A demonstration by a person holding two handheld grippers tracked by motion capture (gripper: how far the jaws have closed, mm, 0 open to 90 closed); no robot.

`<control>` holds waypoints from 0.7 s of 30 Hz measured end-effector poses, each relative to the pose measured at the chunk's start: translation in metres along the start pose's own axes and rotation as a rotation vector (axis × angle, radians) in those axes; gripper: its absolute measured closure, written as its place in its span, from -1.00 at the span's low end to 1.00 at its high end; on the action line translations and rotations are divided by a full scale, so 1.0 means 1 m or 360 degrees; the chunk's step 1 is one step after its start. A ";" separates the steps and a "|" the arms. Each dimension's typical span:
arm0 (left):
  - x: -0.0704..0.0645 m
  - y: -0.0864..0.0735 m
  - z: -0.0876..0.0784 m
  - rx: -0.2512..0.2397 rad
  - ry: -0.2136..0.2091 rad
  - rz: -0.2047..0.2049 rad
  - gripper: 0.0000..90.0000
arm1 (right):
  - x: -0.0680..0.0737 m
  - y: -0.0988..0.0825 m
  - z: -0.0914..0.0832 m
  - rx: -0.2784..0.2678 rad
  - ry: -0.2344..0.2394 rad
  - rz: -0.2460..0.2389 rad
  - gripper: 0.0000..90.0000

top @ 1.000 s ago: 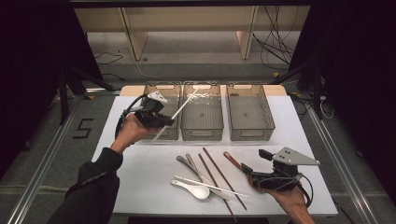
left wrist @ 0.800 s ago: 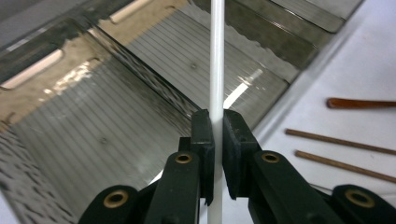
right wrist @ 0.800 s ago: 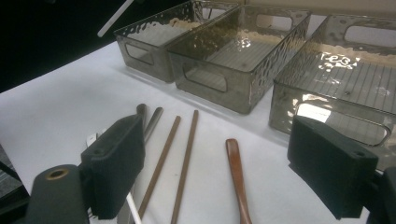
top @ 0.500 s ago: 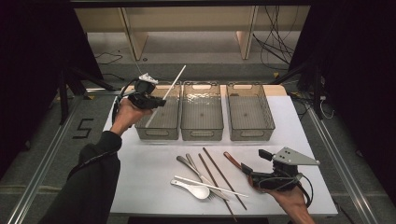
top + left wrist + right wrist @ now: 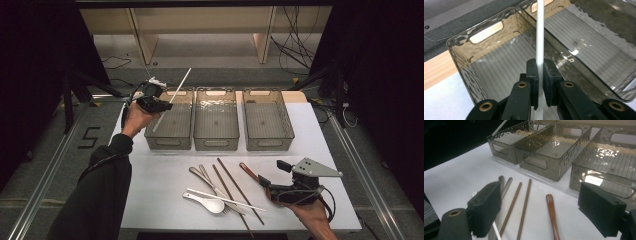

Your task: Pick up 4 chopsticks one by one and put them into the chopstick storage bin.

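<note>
Left gripper view: the left gripper [image 5: 540,75] clamps a white chopstick [image 5: 540,32] above the leftmost bin [image 5: 461,52]; right gripper [image 5: 549,212] gapes wide.

Middle bin [image 5: 215,120], right bin [image 5: 267,120], brown chopsticks [image 5: 239,192], white spoon [image 5: 206,202], metal cutlery [image 5: 204,177]

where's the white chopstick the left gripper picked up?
In the high view the white chopstick is clamped in the left gripper, slanting above the leftmost bin; its upper end points past the table's far edge.
</note>
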State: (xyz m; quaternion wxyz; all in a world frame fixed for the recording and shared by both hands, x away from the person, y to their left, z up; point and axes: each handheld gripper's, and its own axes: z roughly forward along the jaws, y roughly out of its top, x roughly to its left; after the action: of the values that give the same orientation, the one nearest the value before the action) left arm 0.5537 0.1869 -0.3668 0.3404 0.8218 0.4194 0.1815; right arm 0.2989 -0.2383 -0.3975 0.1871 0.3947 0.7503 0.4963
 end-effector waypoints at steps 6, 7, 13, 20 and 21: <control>0.005 -0.007 0.004 0.0005 0.0003 -0.0037 0.85 | 0.000 0.000 0.000 0.0006 0.0004 -0.0004 -0.56; 0.005 -0.009 0.005 -0.0001 -0.0002 -0.0051 0.85 | 0.000 0.000 0.000 0.0006 0.0004 -0.0004 -0.56; 0.005 -0.014 0.012 0.0027 -0.0003 -0.0061 0.85 | 0.000 0.000 0.000 0.0004 0.0003 0.0000 -0.56; 0.004 -0.020 0.022 0.0053 0.0009 -0.0079 0.84 | 0.000 0.000 0.000 0.0003 0.0004 0.0002 -0.56; 0.004 -0.021 0.023 0.0059 0.0008 -0.0083 0.84 | 0.000 0.000 0.000 0.0004 0.0004 0.0002 -0.56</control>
State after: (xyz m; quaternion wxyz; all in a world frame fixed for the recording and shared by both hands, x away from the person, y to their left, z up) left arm 0.5574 0.1895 -0.3975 0.3286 0.8163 0.4448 0.1668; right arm 0.2990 -0.2380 -0.3975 0.1852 0.3948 0.7509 0.4960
